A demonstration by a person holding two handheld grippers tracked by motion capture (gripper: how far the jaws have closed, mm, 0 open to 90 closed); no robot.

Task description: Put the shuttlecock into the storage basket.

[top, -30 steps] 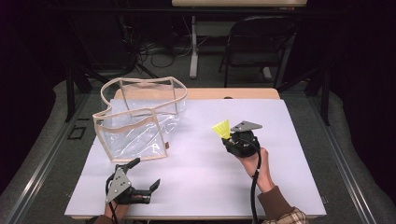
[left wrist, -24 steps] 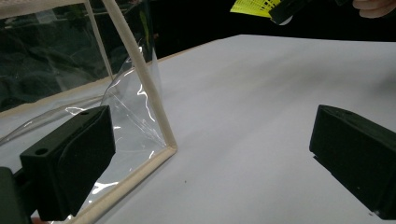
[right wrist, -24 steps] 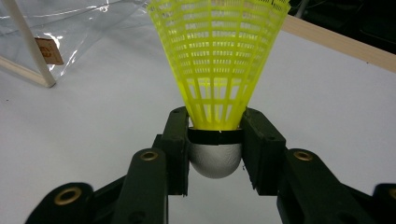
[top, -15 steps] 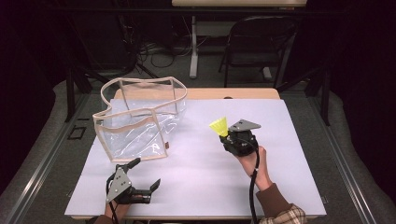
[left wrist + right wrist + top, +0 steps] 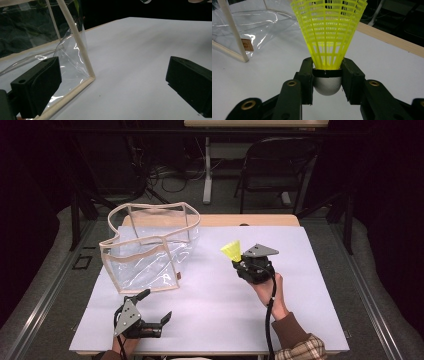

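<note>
A yellow plastic shuttlecock [image 5: 231,252] [image 5: 328,35] with a white rounded base is held above the white table, skirt pointing up and left. My right gripper [image 5: 238,263] [image 5: 327,80] is shut on its base. A clear plastic bag [image 5: 147,250] with cream trim stands open at the left back of the table. My left gripper [image 5: 156,306] [image 5: 112,85] rests open near the front left edge, just in front of the bag's corner [image 5: 90,76], with nothing between its jaws.
The white table top [image 5: 310,295] has a wooden strip [image 5: 250,221] along its far edge. A dark chair [image 5: 280,165] and a table leg [image 5: 207,170] stand behind on the floor. A small tan tag [image 5: 247,45] hangs on the bag.
My right gripper has drifted slightly left and up with the shuttlecock. The left gripper and the bag have stayed put.
</note>
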